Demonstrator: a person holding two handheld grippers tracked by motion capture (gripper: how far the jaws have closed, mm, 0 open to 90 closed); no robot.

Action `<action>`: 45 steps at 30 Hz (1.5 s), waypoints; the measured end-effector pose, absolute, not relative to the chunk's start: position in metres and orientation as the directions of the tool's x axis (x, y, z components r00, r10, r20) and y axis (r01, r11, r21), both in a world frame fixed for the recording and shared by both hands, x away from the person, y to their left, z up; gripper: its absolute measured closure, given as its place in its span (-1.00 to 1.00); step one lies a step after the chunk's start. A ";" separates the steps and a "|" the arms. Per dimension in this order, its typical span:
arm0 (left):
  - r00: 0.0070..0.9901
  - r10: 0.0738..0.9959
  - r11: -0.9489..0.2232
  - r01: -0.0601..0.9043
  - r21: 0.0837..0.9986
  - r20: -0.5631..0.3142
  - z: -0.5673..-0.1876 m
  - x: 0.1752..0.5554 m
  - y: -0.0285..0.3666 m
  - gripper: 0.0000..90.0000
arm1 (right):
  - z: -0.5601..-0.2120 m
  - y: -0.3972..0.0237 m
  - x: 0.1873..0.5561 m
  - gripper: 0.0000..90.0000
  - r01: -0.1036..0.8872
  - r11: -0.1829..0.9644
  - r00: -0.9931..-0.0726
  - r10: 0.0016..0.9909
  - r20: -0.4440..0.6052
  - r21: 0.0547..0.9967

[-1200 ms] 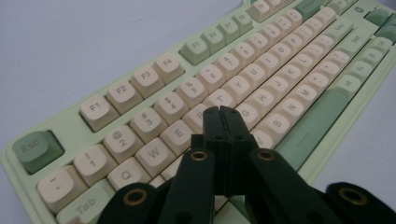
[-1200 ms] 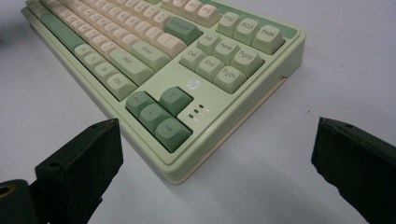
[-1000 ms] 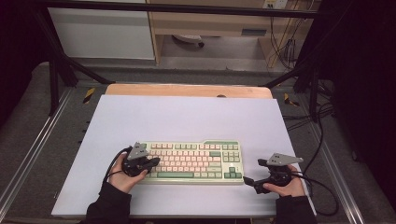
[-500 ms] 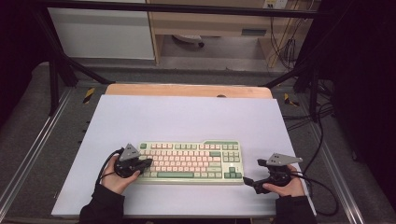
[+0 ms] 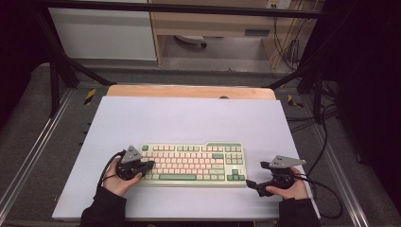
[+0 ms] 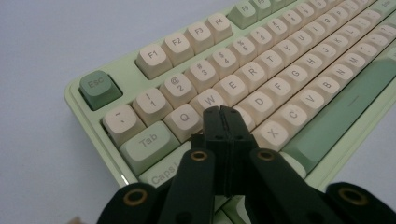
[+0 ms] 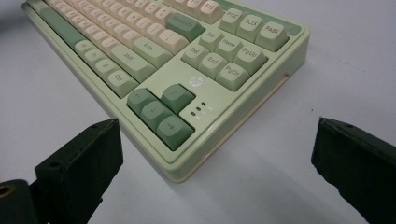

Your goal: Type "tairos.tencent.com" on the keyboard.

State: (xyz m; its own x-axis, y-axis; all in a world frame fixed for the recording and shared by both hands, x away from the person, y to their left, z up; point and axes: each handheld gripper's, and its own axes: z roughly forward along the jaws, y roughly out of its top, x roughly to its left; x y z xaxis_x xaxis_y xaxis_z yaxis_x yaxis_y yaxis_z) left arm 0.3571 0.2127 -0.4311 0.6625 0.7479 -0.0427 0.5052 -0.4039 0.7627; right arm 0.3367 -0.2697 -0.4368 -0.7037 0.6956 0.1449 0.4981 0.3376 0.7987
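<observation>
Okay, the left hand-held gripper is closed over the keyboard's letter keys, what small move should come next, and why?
Probably ease the left hand-held gripper straight down to press one key. Its jaws are shut into a single tip, poised over the keyboard around the A and S keys. The right hand-held gripper, jaws open, sits clear of the keyboard's right end on the table.

Keyboard [image 5: 191, 163]: plastic case, pale green, slight gloss along front edge; keycaps matt, cream and sage green, printed legends. Left gripper [image 6: 223, 112] over keyboard's left-hand keys: black matt plastic jaws, brass-coloured rivets at pivots. Right gripper [image 7: 212, 163] just off keyboard's right corner: same black matt plastic, faintly grainy. Grey plate [image 5: 131, 154] on top of left gripper: dull metal look. Table sheet [image 5: 189, 118] under keyboard: smooth, matt, pale lilac-white. Beyond sheet, behind keyboard: wooden edge [image 5: 189, 91], light, satin. Sleeves [image 5: 101, 210] below keyboard: black cloth.
</observation>
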 end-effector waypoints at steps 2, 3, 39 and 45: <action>0.663 0.747 -0.403 0.505 0.763 -0.044 -0.430 0.357 0.213 1.00 | -0.437 -0.269 0.337 -0.94 0.499 0.335 -0.703 0.696 0.147 0.799; 0.664 0.746 -0.401 0.504 0.765 -0.046 -0.429 0.356 0.213 1.00 | -0.436 -0.268 0.336 -0.94 0.500 0.333 -0.702 0.696 0.149 0.799; 0.669 0.741 -0.382 0.498 0.779 -0.064 -0.423 0.356 0.218 1.00 | -0.410 -0.212 0.339 -0.21 0.394 0.444 -0.763 0.647 0.017 0.805; 0.671 0.739 -0.385 0.498 0.777 -0.064 -0.423 0.356 0.218 1.00 | -0.408 -0.198 0.342 0.01 0.404 0.462 -0.778 0.627 0.031 0.790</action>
